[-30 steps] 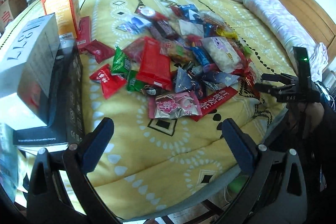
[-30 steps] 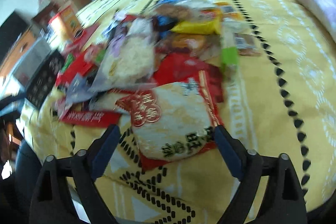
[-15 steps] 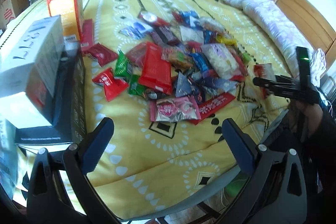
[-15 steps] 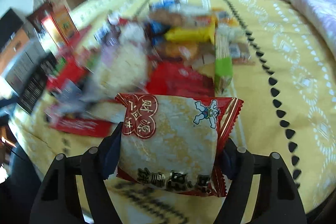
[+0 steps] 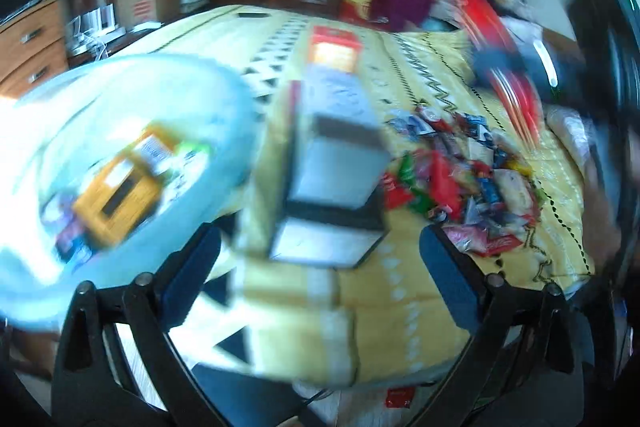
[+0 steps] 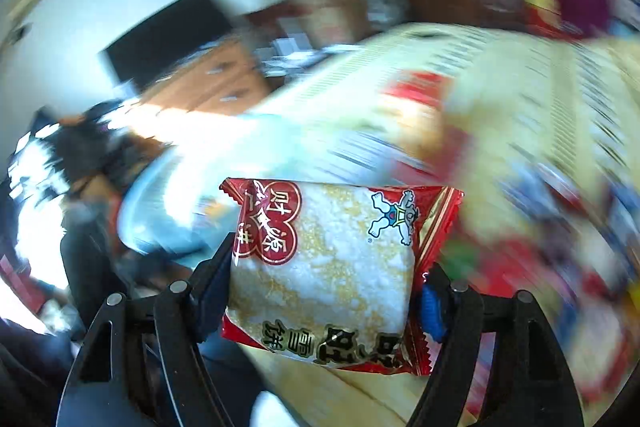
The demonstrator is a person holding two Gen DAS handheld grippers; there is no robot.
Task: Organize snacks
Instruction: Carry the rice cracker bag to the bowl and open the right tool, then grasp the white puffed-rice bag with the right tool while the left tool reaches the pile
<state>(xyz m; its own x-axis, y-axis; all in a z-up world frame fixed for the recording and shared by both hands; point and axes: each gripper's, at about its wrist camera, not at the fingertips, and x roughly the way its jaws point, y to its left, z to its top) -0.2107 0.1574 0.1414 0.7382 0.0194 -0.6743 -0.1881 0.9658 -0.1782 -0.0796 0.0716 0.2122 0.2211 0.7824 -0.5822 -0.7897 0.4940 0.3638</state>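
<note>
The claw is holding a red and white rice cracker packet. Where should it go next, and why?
Probably toward the pale blue plastic bag, then let go over it. The right gripper is shut on the red and white rice cracker packet, and in the left view that bag already holds packets.

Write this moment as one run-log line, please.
right gripper: shut on rice cracker packet | left gripper: open, empty | snack pile: on bed
</note>
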